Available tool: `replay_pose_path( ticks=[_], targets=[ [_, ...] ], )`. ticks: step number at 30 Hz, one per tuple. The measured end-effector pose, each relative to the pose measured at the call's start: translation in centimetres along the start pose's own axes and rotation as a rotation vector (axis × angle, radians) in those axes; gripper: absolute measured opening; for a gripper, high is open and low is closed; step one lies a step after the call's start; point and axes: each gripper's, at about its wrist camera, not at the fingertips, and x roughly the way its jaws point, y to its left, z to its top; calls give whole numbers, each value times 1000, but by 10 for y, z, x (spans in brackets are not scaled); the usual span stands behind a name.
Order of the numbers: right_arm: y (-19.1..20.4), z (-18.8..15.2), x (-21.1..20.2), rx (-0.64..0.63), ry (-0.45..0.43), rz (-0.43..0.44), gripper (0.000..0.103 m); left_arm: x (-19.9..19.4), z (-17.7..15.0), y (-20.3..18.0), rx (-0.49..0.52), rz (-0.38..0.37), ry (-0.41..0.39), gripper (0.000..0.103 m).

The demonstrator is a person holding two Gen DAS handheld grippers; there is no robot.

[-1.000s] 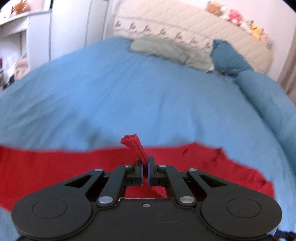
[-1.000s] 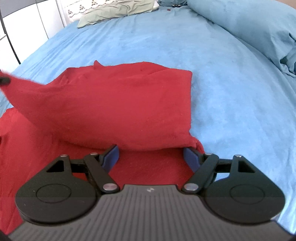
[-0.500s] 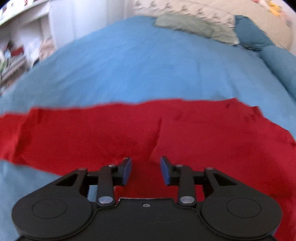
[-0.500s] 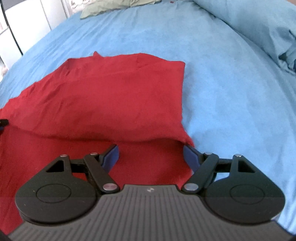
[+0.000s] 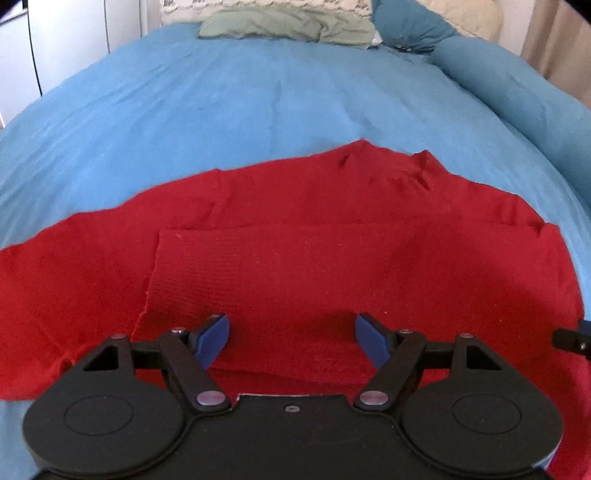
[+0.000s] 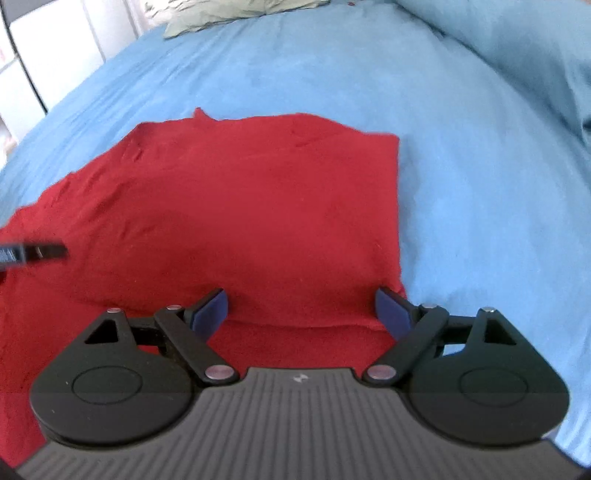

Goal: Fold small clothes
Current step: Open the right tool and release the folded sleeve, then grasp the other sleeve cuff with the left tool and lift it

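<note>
A red garment [image 5: 332, 258] lies on the blue bedspread [image 5: 258, 110], with one part folded flat over the rest. My left gripper [image 5: 291, 341] hovers low over the folded layer. Its jaws are opening, and only flat cloth lies beneath them, with nothing pinched. In the right wrist view the red garment [image 6: 240, 203] shows a straight folded edge on its right side. My right gripper [image 6: 301, 310] stands over the near right corner, its jaws opening wide and gripping nothing. A finger of the left gripper [image 6: 33, 253] pokes in from the left edge.
A grey-green cloth [image 5: 288, 26] lies at the head of the bed by a patterned pillow [image 5: 266, 5]. A rolled blue duvet [image 5: 517, 85] runs along the right side. White cupboard doors [image 5: 74, 44] stand to the left. Bare bedspread [image 6: 480, 184] stretches right of the garment.
My left gripper let go of the red fabric edge, opened and sank toward the bed. The lifted flap now lies flat over the garment. The right jaws widened slightly.
</note>
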Motion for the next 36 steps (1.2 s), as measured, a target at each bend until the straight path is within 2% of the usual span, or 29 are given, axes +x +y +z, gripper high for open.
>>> replay_pose_path(
  ticks=[5,8,12,14,15,17,19,23,26,30,32,34,36],
  targets=[
    [-5,-4,-2,-12,-20,19,103,-17,3,1,-4,-3,-3,78],
    [-4,5,-21,-4,-51,31,102,-54,8,4,-32,-11,-48,78],
    [13,26,-71,-40,-107,26,103,-130,15,19,-80,-8,-123,81],
    [27,36,-99,-61,-124,33,103,-165,16,33,-122,-4,-152,91],
    [35,40,-112,-66,-126,39,103,-182,15,42,-143,8,-170,103],
    [55,45,-135,-69,-139,44,103,-212,13,65,-178,43,-205,103],
    [74,44,-147,-64,-136,52,103,-229,7,95,-207,68,-202,103],
    [117,37,-148,-44,-121,61,103,-239,-12,166,-293,169,-185,103],
    [154,23,-141,-36,-140,49,103,-237,-33,229,-412,167,-180,103],
    [201,3,-115,-33,-76,28,103,-225,-60,306,-564,193,-161,100],
    [214,-6,-102,19,-43,56,103,-219,-72,338,-621,198,-155,96],
    [223,-17,-93,66,-39,61,103,-207,-82,367,-675,191,-133,86],
    [237,-25,-81,56,-12,5,103,-191,-94,393,-733,178,-113,76]
  ],
)
